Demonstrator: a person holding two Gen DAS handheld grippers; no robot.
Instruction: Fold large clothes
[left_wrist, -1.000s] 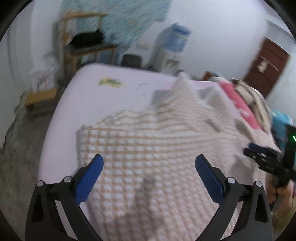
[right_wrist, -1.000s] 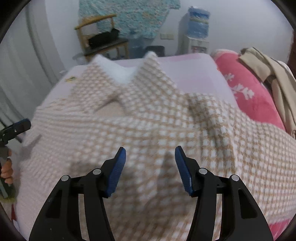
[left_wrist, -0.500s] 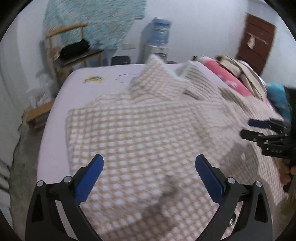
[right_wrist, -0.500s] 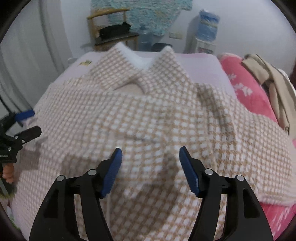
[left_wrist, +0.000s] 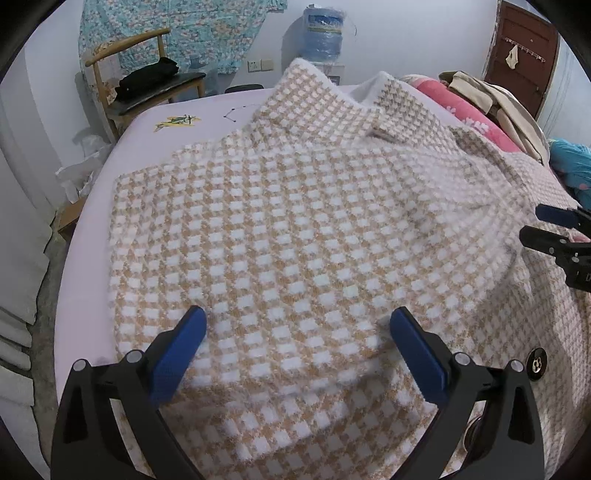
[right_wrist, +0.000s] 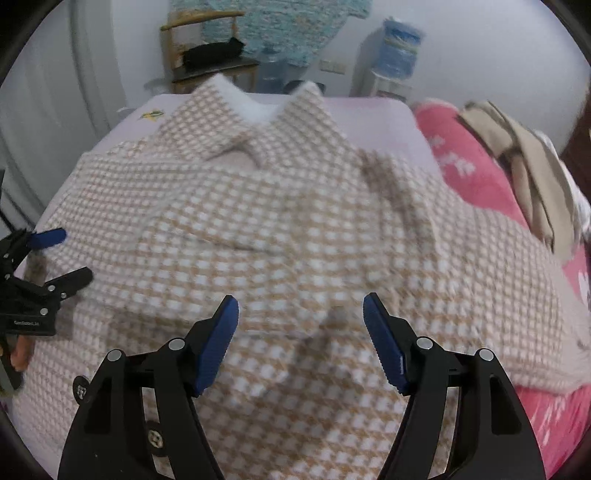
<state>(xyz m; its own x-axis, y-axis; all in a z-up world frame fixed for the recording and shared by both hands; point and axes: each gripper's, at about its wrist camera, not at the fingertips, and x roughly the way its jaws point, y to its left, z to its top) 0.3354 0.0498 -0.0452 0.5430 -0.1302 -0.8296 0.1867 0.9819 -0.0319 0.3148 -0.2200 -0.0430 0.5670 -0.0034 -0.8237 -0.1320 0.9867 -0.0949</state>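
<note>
Only blurred lettering marks the left tongs (left_wrist: 297, 347), agape; right tongs (right_wrist: 300, 341) opening over coat (left_wrist: 295, 229).

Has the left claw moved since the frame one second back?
Yes. In the left wrist view the bed's far edge and the wooden chair sit higher and closer, so the left claw has advanced over the checked coat.

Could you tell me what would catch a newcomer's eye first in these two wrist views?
The big tan-and-white checked coat dominates, spread across the pale pink bed with its collar pointing toward the far wall. In the foreground the blue pads of the left hand-held gripper stand wide apart above the fabric, and the right hand-held gripper is opening, nothing pinched between its pads. A bright pink blanket lies along the coat's right side.
</note>
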